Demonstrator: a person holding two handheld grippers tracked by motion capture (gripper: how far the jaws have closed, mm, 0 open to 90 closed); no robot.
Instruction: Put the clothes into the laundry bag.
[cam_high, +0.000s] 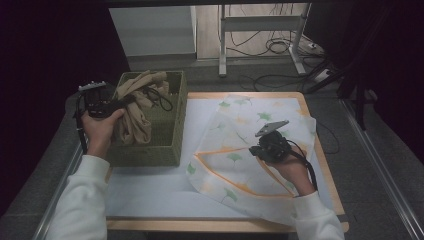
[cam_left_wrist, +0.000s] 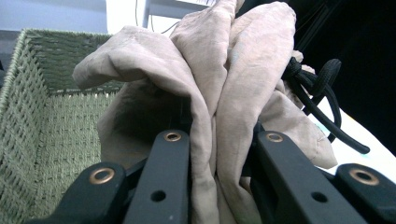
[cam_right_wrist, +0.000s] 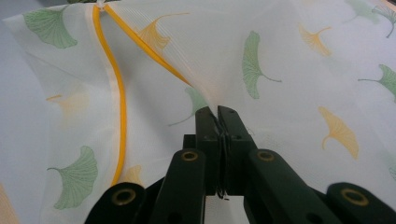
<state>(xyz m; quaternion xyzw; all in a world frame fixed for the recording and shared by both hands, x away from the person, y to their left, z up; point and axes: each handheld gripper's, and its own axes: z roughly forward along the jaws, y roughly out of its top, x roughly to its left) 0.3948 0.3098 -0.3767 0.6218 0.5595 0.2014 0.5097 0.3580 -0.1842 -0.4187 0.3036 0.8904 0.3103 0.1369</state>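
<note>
Pinching a bunched fold of beige cloth (cam_left_wrist: 219, 116), the left gripper (cam_high: 121, 102) has its two black jaws drawn in on the fabric, which is squeezed between them in the left gripper view. That cloth is a crumpled beige garment with a black drawstring cord (cam_left_wrist: 322, 102) looped at its side; in the high view it hangs out of the green woven basket (cam_high: 170, 145) and drapes over the basket's left and near rim. The basket stands on the left part of the table (cam_high: 320, 165), just beside the printed bag.

The right gripper (cam_right_wrist: 218, 116) has its jaws pressed together on a thin pleat of the white mesh bag (cam_high: 235, 160), gripping it close to where the bag's orange zipper line (cam_right_wrist: 119, 107) bends. The bag lies spread over the right half of the table, on a white sheet (cam_high: 150, 190), its near corner reaching the table's front edge. It is printed with green and orange ginkgo leaves (cam_right_wrist: 254, 65); that leaf pattern is its sole marking, and I can make out no readable writing, brand or label on the bag, the basket or the garment.

Both forearms wear white sleeves (cam_high: 80, 205). Cables (cam_high: 272, 47) trail on the floor beyond the table
</note>
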